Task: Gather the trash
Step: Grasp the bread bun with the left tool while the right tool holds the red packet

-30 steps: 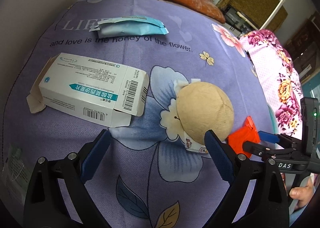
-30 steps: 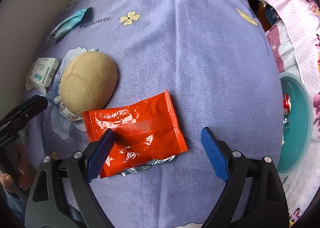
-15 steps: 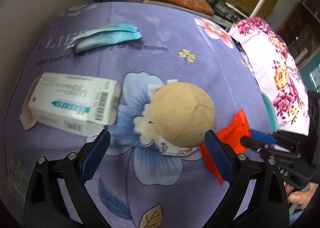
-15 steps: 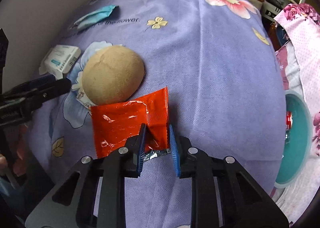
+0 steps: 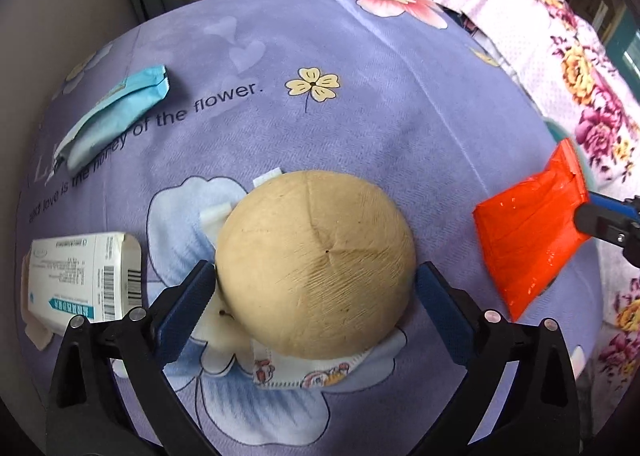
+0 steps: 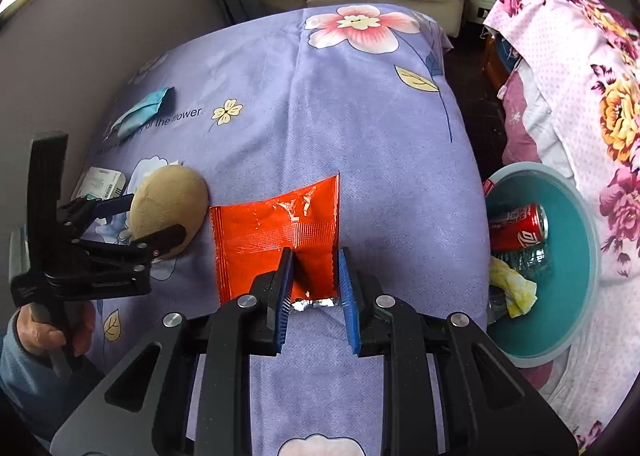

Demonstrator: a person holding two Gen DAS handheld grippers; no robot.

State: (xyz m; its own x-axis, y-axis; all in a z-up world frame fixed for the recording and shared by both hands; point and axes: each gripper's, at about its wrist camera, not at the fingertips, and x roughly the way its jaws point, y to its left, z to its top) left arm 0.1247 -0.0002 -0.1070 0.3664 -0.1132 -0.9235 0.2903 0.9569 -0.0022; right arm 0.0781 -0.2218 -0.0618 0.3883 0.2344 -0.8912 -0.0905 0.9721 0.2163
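A: Why does the teal basin [image 6: 576,268] sit at the right edge of the right wrist view, just beside the purple bed cover [image 6: 360,128]?

B: It looks like the trash bin: a red can [image 6: 516,228] and crumpled paper already lie inside, so collected pieces drop straight in.

A: And the big tan coconut [image 5: 316,264]?

B: It rests low in the centre of the left wrist view. The left claw [image 5: 316,296] stands wide, a pad on either side, probably lining up a grip; the pads don't yet press.

A: The orange wrapper [image 6: 276,232]?

B: The right claw [image 6: 316,276] is narrow, pinching its near edge, likely to carry it to the basin.
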